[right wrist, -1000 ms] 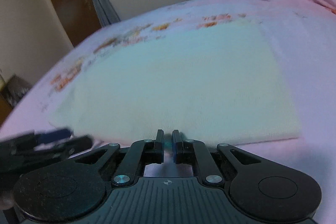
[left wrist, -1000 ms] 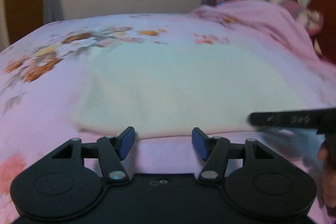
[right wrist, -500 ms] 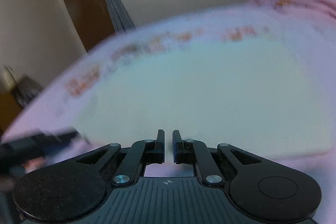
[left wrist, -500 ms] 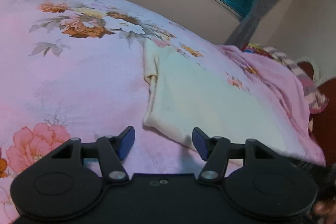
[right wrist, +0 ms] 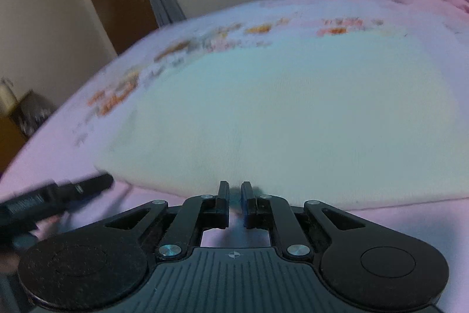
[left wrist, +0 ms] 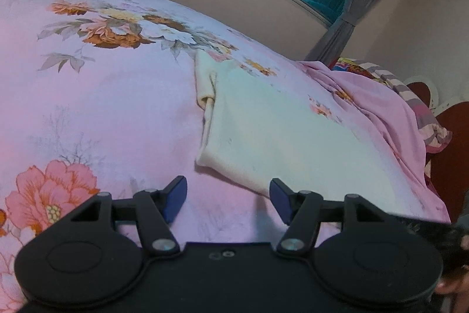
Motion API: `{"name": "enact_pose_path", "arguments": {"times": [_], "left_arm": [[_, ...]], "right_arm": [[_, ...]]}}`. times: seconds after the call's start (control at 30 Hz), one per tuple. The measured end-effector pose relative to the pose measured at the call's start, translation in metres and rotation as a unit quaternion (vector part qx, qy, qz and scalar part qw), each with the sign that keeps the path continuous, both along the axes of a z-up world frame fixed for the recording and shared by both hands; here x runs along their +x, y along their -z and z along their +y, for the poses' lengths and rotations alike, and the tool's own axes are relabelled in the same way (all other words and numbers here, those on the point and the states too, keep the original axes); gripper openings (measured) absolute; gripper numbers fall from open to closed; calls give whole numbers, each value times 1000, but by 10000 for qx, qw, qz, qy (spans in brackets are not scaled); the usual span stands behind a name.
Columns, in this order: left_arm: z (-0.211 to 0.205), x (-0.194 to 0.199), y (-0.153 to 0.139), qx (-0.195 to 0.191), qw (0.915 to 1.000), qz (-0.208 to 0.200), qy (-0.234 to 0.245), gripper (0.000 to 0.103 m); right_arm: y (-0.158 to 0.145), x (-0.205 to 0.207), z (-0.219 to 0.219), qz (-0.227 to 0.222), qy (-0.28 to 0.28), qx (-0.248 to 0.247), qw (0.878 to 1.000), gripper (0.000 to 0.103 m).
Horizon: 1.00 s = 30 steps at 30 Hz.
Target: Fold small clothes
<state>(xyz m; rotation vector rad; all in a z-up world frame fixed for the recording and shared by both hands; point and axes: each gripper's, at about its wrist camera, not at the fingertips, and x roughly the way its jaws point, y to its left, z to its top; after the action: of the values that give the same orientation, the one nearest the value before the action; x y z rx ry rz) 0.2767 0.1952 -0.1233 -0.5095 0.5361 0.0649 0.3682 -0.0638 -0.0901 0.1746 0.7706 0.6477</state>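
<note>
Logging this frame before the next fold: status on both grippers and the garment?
Left gripper open, empty, at the near left corner of the cream garment. Right gripper nearly shut at its near hem, grip unclear. Garment flat on the floral bedsheet. Nothing in the way.

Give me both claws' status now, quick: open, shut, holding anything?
Left claw: open, empty, at the near corner of the cream garment.
Right claw: nearly shut, small gap, at the garment's near edge; grip on cloth cannot be told.

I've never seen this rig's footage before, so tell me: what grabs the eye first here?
A pale cream garment lies flat on a pink floral bedsheet, filling the middle of both views. The left gripper hangs wide open at its near corner. The right gripper sits at the near hem, fingers nearly together; whether they pinch cloth is unclear.
</note>
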Motion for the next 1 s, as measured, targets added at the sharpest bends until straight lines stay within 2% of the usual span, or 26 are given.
{"name": "enact_pose_path", "arguments": {"times": [0.1,0.13,0.17,0.27,0.33,0.4,0.43,0.47,0.5,0.53,0.6,0.7,0.8,0.9,1.0], "left_arm": [[0,-3,0,-29,10000,-38,-5,62],[-1,-3,0,-21,10000,-40,-11,62],[-1,-3,0,0,10000,-26,-3,62],[5,0,-6,-116,9999,-41,75,62],[19,7,-12,-357,9987,-231,270,62],[32,23,-20,-327,9983,-271,391,62],[40,35,-23,-218,9983,-262,468,62],[51,50,-24,-160,9982,-198,545,62],[61,63,-24,-201,9980,-86,588,62],[72,77,-21,-378,9966,24,733,62],[91,106,-13,-823,9909,175,1046,61],[110,139,2,-1409,9807,229,1335,59],[126,164,15,-1900,9660,222,1737,61],[136,182,23,-2233,9525,232,2057,61],[137,194,28,-2387,9426,252,2323,60]], "right_arm": [[-6,-6,-4,-248,10,214,9995,8],[0,-3,0,-185,-9,37,9998,8],[12,4,8,138,-72,-230,9996,8],[1,4,4,112,29,-48,9999,9],[-12,-4,-13,-260,262,333,9988,9],[-21,-4,-29,-444,439,493,9968,10],[-24,-3,-38,-530,506,617,9954,16],[-27,0,-49,-626,625,730,9934,27],[-29,4,-60,-691,797,740,9917,63],[-30,9,-70,-758,963,750,9896,80],[-34,16,-88,-942,1105,734,9867,79],[-36,29,-106,-1211,1316,429,9829,79],[-33,39,-128,-1216,1454,484,9807,79],[-30,42,-143,-1200,1490,435,9806,79],[-25,45,-154,-1209,1549,400,9797,79]]}}
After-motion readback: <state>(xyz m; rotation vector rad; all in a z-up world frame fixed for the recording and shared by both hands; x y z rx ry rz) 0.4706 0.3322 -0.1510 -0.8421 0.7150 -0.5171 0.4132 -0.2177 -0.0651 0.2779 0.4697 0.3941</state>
